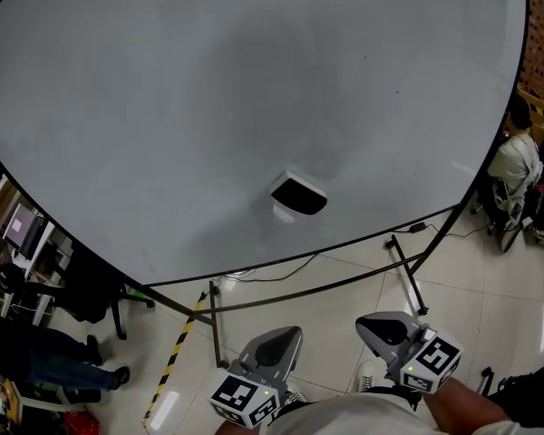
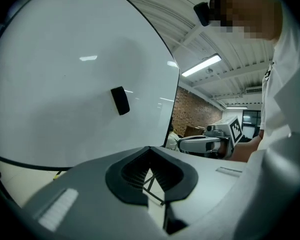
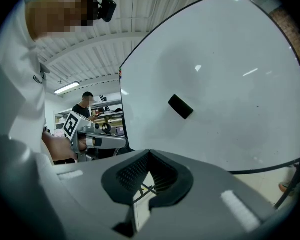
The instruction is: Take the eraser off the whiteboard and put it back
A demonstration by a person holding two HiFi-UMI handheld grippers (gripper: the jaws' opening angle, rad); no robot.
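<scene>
On the whiteboard (image 1: 208, 107) the eraser (image 1: 299, 195) is sitting low-centre, with nothing touching it. Left tool (image 1: 279, 341) and right tool (image 1: 383, 330) are hanging well back from it, both pressed together, pinching nothing. My read: either not started or already put back, can't tell which.

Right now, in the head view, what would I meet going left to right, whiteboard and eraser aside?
a person's trouser legs → yellow-and-black striped strip → left gripper → right gripper → seated person in a white shirt
</scene>
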